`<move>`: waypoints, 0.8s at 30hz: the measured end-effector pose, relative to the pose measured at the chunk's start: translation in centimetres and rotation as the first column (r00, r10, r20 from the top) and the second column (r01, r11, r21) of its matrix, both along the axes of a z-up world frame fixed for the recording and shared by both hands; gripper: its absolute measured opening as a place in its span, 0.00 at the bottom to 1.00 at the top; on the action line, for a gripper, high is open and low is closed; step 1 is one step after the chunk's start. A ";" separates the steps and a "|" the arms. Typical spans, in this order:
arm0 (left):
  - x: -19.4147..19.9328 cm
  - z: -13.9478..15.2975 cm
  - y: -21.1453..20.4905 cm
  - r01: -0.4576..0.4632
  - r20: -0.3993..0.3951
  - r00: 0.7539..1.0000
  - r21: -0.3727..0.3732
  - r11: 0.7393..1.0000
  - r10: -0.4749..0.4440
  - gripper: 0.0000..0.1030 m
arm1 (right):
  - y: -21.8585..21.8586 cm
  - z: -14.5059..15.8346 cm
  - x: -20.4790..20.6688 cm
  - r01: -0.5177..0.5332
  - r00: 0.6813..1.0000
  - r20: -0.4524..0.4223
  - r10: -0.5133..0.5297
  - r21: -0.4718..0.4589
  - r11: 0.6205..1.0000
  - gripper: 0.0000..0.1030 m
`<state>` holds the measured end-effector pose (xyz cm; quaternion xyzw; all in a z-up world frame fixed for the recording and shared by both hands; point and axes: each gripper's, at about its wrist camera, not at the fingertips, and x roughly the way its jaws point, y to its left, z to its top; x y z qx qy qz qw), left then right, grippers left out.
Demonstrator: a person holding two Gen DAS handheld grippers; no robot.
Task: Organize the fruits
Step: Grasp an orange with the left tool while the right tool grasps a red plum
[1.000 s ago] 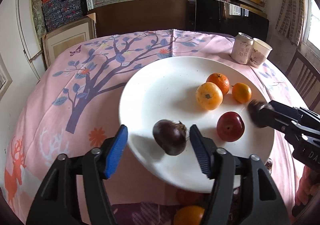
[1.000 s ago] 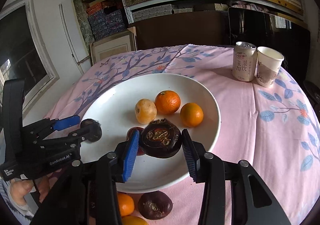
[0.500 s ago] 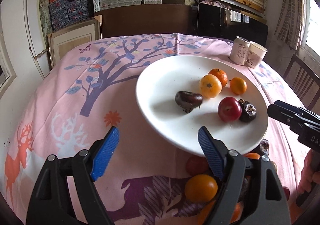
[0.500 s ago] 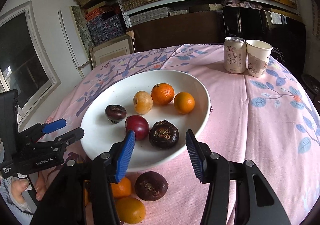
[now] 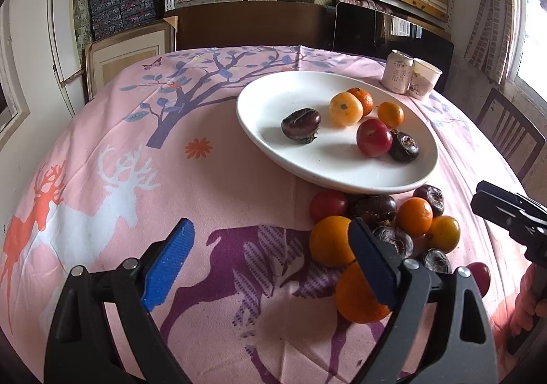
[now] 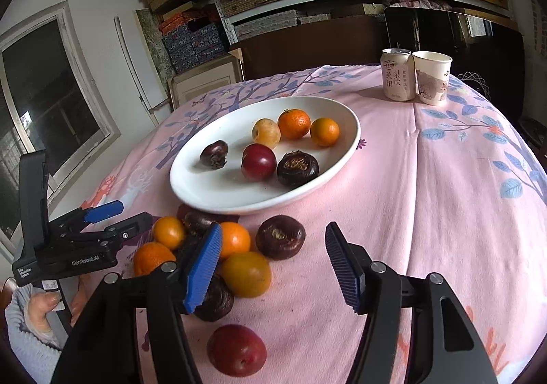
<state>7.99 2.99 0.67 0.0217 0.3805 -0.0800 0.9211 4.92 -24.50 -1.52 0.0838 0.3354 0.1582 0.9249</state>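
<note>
Both grippers, left (image 5: 270,261) and right (image 6: 271,262), have just opened, empty; their dark fruits (image 6: 297,168) now sit on the plate (image 6: 205,189), the loose pile (image 6: 246,273) at its 6 o'clock apparently next.

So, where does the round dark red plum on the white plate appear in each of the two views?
Left wrist view: the dark red plum lies right of centre on the white plate, touching a dark brown fruit.
Right wrist view: it lies mid-plate, left of that fruit.
Shared landmark: the pale drink can.
</note>
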 end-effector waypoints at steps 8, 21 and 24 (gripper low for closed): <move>-3.9 0.2 -1.1 0.066 0.031 0.997 -0.011 0.998 -0.066 0.92 | 0.0 -0.1 -3.2 -0.053 0.999 -0.010 0.053 0.027 0.998 0.69; -6.6 0.2 -4.1 0.210 0.050 0.976 0.043 0.977 -0.212 0.93 | 1.6 -1.8 -4.8 -0.126 0.984 -0.131 0.120 -0.034 0.991 0.77; -6.9 0.2 -3.9 0.238 0.040 0.970 0.006 0.971 -0.238 0.93 | 1.3 -2.2 -4.4 -0.120 0.982 -0.151 0.115 -0.020 0.993 0.73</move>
